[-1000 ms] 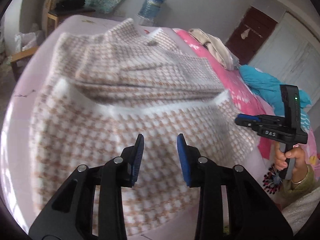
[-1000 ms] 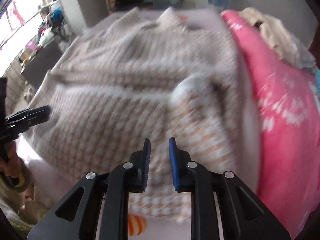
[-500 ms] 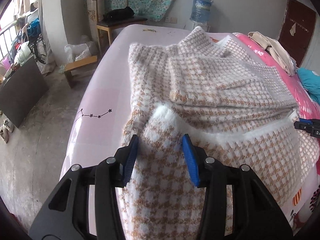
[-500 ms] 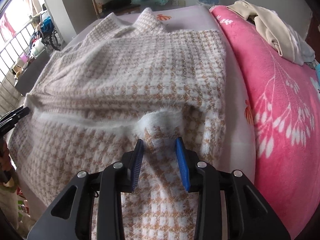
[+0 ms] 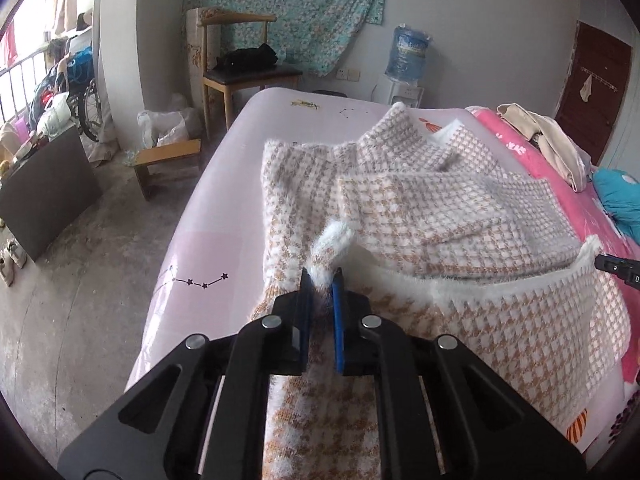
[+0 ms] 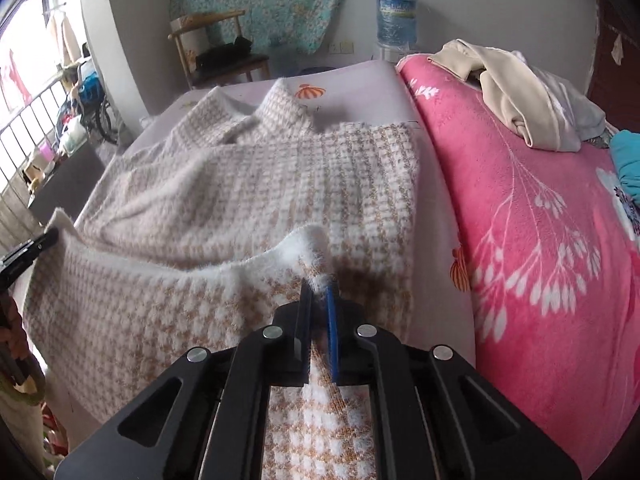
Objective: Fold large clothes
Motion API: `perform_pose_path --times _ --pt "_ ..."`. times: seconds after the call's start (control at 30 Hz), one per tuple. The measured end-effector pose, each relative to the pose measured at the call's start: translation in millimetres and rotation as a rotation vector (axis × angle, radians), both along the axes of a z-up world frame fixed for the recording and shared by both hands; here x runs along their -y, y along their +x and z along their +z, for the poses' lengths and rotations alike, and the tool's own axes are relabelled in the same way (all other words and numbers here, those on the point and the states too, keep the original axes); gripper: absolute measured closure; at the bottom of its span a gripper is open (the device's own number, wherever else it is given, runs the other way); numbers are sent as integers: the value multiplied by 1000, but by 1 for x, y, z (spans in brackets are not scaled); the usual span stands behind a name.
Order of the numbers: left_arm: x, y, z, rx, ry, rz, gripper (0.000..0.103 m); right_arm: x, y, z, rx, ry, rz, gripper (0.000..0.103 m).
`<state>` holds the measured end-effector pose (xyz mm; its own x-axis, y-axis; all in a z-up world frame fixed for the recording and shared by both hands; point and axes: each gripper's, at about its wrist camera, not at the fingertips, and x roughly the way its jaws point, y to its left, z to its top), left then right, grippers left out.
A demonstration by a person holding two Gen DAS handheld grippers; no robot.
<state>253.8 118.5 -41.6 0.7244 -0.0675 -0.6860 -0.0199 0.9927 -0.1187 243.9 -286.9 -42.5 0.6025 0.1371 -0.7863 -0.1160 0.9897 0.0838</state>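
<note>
A fuzzy tan-and-white checked sweater (image 5: 420, 216) lies spread on a bed with a pale pink sheet (image 5: 224, 216), its collar toward twelve o'clock and its white-edged hem lifted at the near side. The left gripper (image 5: 320, 280) has just closed, and its blue pads pinch one hem corner, whose fluffy tip sticks up above them toward twelve. The right gripper (image 6: 318, 282) has likewise just closed and clamps the other hem corner, so the hem runs between the two. In the right wrist view a pink flowered blanket (image 6: 540, 240) lies at three o'clock of the sweater, with beige clothes (image 6: 512, 92) heaped at one. A wooden chair (image 5: 240, 64) stands at eleven, a water bottle (image 5: 408, 56) at twelve.
</note>
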Motion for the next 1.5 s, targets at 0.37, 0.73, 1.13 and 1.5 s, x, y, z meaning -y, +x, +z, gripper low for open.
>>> perform_pose_path --times 0.37,0.73,1.13,1.5 --pt "-13 -6 -15 -15 -51 43 71 4 -5 -12 -4 -33 -17 69" --pt "76 -116 13 20 -121 -421 65 -67 -120 10 38 13 327 72" --pt "110 -124 -20 4 -22 -420 72 -93 -112 -17 -30 -7 320 84" --pt "134 -104 -25 -19 18 -428 69 -119 -102 -19 -6 -27 384 84"
